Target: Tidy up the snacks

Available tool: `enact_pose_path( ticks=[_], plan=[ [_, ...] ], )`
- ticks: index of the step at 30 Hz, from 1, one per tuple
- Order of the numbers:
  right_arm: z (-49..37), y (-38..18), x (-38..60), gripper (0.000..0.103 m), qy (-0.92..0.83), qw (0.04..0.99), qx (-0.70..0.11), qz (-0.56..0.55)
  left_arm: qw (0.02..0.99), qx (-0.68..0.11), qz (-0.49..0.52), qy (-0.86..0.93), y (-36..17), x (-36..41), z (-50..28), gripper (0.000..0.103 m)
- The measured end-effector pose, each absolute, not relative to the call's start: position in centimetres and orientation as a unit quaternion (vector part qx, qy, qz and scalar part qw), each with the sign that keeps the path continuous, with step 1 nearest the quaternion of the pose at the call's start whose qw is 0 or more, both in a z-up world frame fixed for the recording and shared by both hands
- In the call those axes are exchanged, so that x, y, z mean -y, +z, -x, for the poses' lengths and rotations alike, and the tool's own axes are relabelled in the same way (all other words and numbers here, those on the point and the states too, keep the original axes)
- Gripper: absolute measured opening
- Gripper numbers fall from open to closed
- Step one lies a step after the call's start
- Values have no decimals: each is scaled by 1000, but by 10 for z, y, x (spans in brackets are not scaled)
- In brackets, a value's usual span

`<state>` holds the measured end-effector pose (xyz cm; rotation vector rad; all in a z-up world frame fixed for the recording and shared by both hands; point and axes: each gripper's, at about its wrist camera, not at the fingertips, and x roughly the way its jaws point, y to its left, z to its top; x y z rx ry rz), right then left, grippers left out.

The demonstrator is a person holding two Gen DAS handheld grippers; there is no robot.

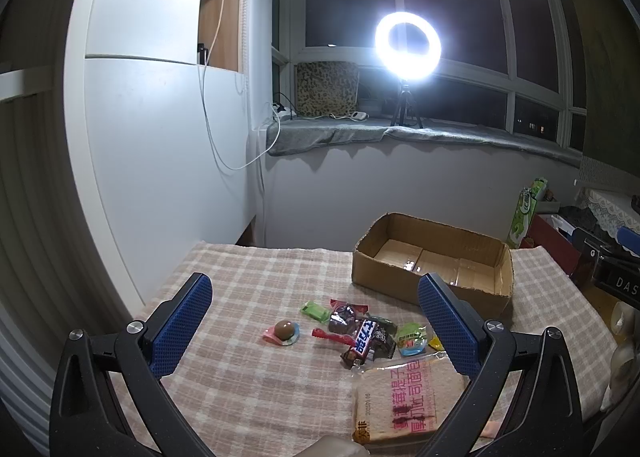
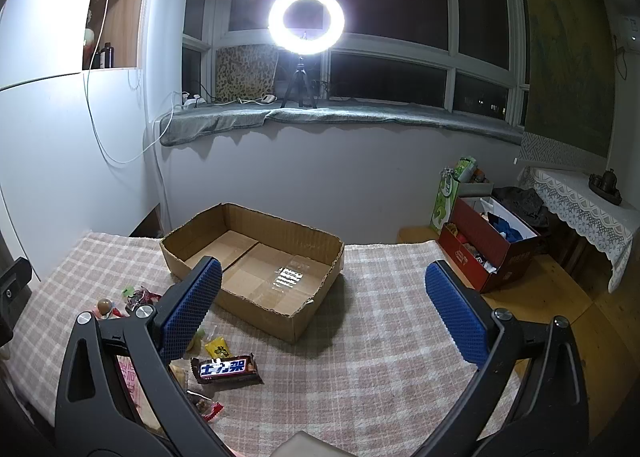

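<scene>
A shallow cardboard box (image 1: 434, 253) (image 2: 256, 257) stands empty at the far side of the checked tablecloth (image 1: 248, 357). In front of it lies a pile of snacks: a Snickers bar (image 1: 365, 339) (image 2: 224, 368), a round chocolate on a pink wrapper (image 1: 283, 331), a green candy (image 1: 315, 311), a yellow sachet (image 2: 218, 348) and a large bread packet (image 1: 404, 397). My left gripper (image 1: 316, 321) hovers open above the pile. My right gripper (image 2: 322, 313) is open over bare cloth, right of the snacks and in front of the box.
A red box of oddments (image 2: 492, 245) and a green bag (image 2: 450, 193) sit on the floor to the right. A lace-covered side table (image 2: 580, 197) stands further right. A ring light on a tripod (image 2: 306, 21) glares from the windowsill. White cupboards (image 1: 160, 129) line the left.
</scene>
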<state>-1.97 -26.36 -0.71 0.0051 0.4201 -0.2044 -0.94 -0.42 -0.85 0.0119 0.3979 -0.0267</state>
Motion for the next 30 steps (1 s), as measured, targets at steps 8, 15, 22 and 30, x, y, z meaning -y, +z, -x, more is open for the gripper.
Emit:
enact_pose_path(
  ticks=[8, 15, 22, 30],
  plan=[
    [20, -7, 264, 103, -101, 973, -208, -3, 980, -198, -6, -14, -8, 4, 9, 102],
    [20, -8, 263, 103, -101, 973, -210, -2, 980, -200, -5, -14, -9, 5, 9, 102],
    [19, -16, 263, 103, -94, 971, -220, 1, 978, -210, -7, -19, -14, 4, 7, 102],
    [16, -27, 260, 103, -73, 967, -243, 7, 973, -229, -11, -29, -25, 5, 4, 102]
  ],
)
